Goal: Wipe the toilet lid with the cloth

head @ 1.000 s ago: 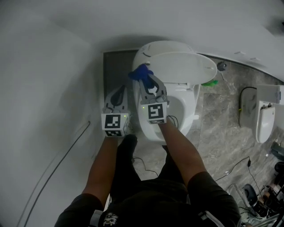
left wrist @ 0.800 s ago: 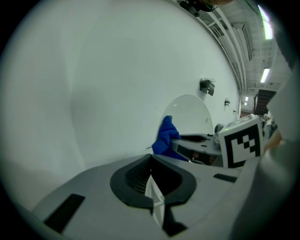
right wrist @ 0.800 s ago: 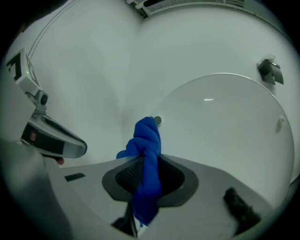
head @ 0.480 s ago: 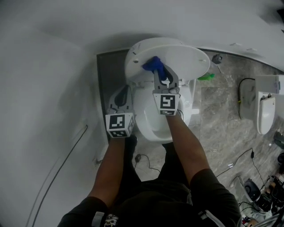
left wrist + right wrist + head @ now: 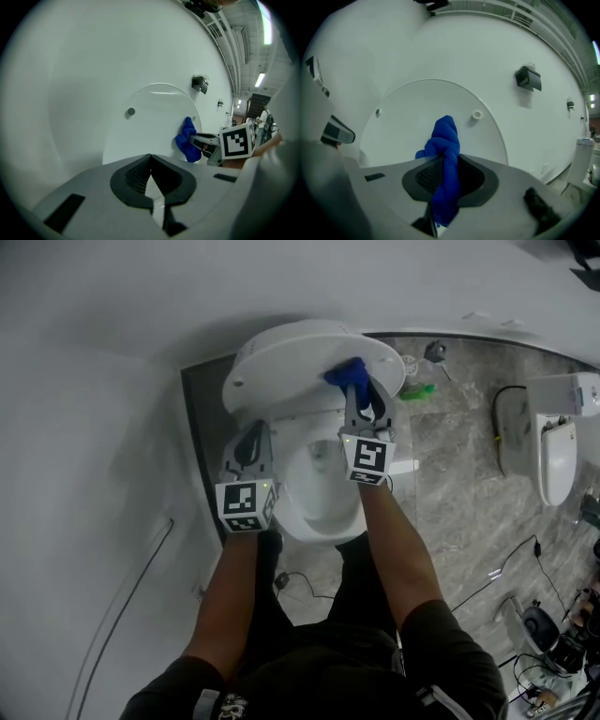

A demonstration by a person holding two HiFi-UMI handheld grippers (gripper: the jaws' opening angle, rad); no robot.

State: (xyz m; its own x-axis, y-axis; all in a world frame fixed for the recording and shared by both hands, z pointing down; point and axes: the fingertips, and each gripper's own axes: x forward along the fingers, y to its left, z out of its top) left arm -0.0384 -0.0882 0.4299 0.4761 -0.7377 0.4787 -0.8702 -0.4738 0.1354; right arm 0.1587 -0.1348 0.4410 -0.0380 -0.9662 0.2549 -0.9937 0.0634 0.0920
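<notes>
The white toilet lid point(image 5: 291, 362) stands raised against the wall, its inner face toward me point(image 5: 436, 117) point(image 5: 150, 122). My right gripper point(image 5: 361, 395) is shut on a bunched blue cloth point(image 5: 347, 374) point(image 5: 445, 154), and the cloth's tip rests against the right part of the lid. In the left gripper view the blue cloth point(image 5: 187, 140) and the right gripper point(image 5: 211, 143) show at the lid's right side. My left gripper point(image 5: 251, 442) point(image 5: 152, 176) is shut with nothing in it, hanging over the left rim of the bowl point(image 5: 314, 512), short of the lid.
A white wall curves behind and left of the toilet. A green-handled brush point(image 5: 419, 390) lies on the marble floor to the right, near a second white fixture point(image 5: 553, 442). Cables point(image 5: 511, 563) trail across the floor at lower right. A dark wall fitting point(image 5: 528, 78) hangs above the lid.
The right gripper has carried the blue cloth from the lid's left edge across to its right part. The left gripper has shifted a little, staying shut. The head view has swung right.
</notes>
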